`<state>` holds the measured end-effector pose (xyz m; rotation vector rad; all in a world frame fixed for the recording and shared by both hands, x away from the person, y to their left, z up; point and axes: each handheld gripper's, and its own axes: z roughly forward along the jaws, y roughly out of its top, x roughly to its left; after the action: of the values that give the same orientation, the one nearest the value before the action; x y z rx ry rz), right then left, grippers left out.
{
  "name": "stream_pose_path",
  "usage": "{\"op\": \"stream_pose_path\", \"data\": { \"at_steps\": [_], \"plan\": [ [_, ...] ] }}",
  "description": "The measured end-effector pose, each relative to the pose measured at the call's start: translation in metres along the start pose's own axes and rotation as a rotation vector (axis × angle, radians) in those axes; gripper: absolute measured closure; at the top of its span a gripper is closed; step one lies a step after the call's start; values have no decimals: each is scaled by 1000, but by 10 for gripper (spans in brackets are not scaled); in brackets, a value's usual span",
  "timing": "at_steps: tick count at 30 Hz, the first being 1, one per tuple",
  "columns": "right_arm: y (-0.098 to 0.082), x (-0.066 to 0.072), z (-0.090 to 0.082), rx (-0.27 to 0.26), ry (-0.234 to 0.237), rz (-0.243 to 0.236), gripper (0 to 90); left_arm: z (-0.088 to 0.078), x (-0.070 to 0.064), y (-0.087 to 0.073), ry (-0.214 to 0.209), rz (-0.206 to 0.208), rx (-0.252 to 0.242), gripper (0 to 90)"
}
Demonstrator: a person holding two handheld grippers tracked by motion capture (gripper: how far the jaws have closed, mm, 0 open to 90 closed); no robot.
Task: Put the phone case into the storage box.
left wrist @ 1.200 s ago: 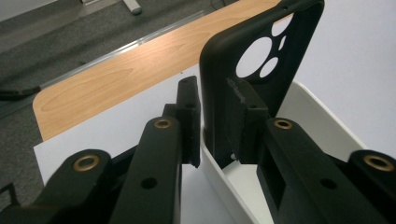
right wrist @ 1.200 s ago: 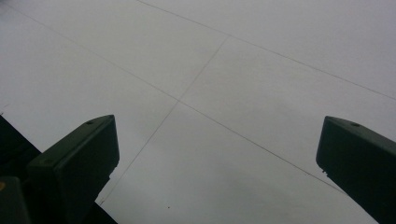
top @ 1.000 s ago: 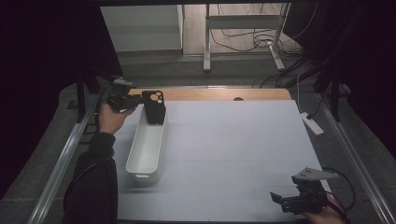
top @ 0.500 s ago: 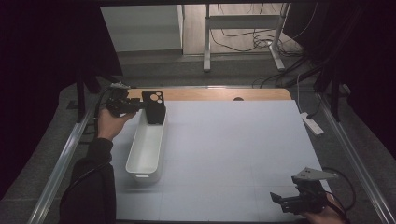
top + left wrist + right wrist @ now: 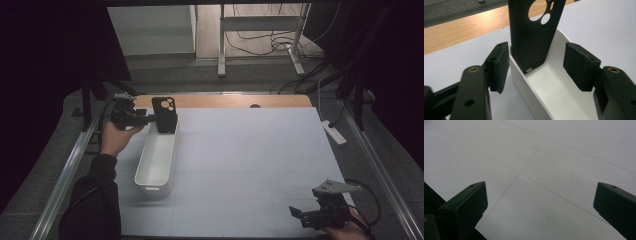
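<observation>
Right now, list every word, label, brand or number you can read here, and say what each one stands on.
None can be read. The black phone case standing in the white bin is plain, with camera cutouts only. The bin, the white table sheet and both grippers' jaws carry no lettering.

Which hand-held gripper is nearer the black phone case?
Left. The left hand-held gripper has its open jaws either side of the phone case standing in the white bin; the right hand-held gripper is at the table's near right corner.

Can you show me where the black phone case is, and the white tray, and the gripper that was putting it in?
black phone case (image 5: 534, 37): left gripper view, its flat back.
white tray (image 5: 156, 155): high view, its bare floor.
left hand-held gripper (image 5: 534, 66): left gripper view, between its fingertips.
</observation>
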<state>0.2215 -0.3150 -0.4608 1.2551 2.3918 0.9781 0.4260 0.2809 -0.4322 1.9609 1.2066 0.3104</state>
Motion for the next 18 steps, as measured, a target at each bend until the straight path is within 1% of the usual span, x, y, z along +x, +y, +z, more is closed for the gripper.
{"op": "stream_pose_path", "data": {
  "at_steps": [2,7,10,11,12,13,18],
  "plan": [
    [0,0,0,0,0,0,0,-1,-1,-2,-11,-5,0,340],
    [0,0,0,-2,-1,1,0,-2,-7,-5,-10,9,14,256],
    [0,0,0,-1,0,2,0,-3,-10,-7,-8,13,15,232],
    [0,0,0,-2,0,2,0,-3,-11,-8,-19,11,12,189],
    [0,0,0,-2,0,2,0,-3,-12,-8,-25,8,11,189],
    [0,0,0,-1,-1,1,0,-4,-14,-9,-26,7,8,154],
    [0,0,0,-1,-2,0,0,-6,-20,-13,-38,4,0,112]
  ]
}}
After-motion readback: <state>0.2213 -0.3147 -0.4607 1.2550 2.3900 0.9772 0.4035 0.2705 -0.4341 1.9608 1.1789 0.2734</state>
